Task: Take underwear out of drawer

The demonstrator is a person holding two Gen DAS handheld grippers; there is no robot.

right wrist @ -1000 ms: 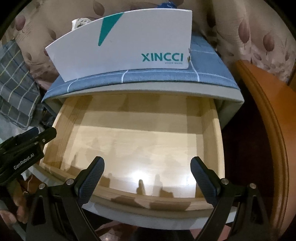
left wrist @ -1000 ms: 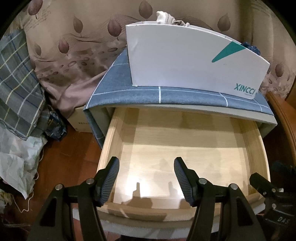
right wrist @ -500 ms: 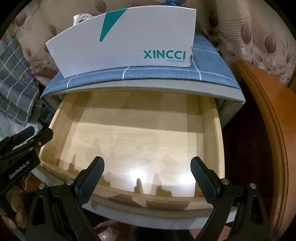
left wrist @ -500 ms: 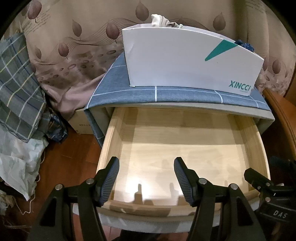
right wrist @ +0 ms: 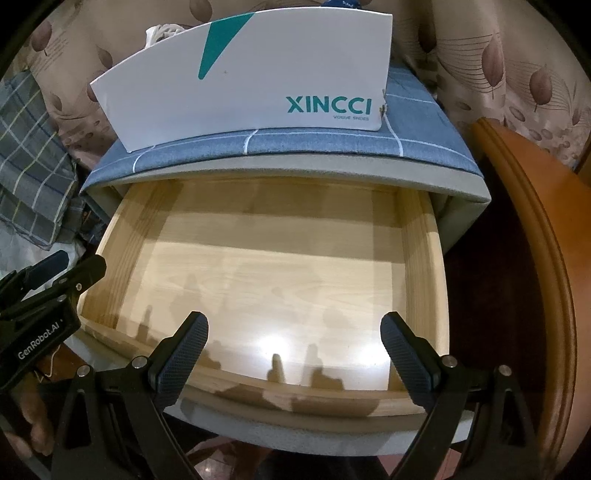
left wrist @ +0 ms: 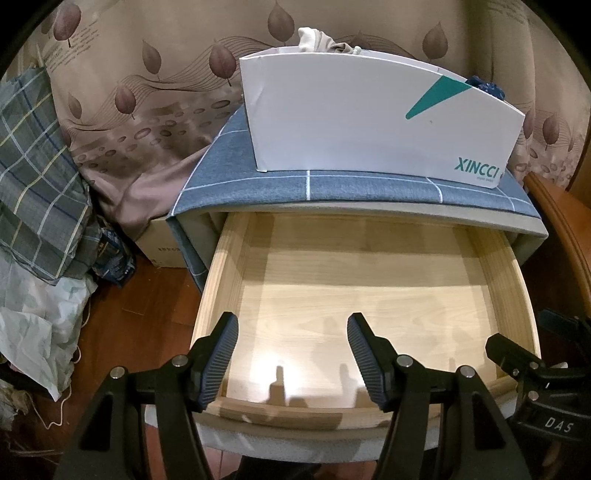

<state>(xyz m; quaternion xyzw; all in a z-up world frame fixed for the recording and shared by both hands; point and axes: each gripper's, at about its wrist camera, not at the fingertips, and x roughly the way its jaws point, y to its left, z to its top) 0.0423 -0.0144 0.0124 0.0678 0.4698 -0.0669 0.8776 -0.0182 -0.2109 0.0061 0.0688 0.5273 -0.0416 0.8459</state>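
The pale wooden drawer stands pulled out of a nightstand, and its bare floor holds no garment in either view. A white shoe box sits on the nightstand's blue checked cover. Beige cloth and dark blue cloth poke out of the box top. My left gripper hangs open over the drawer's front left. My right gripper is open wider over the front middle. Nothing lies between either pair of fingers.
A leaf-patterned curtain hangs behind. Plaid bedding and crumpled white plastic pile up on the left over a reddish wood floor. A cardboard box stands beside the nightstand. An orange wooden frame borders the right.
None beyond a slight drift of both views; the drawer, the box and both grippers stand as before.
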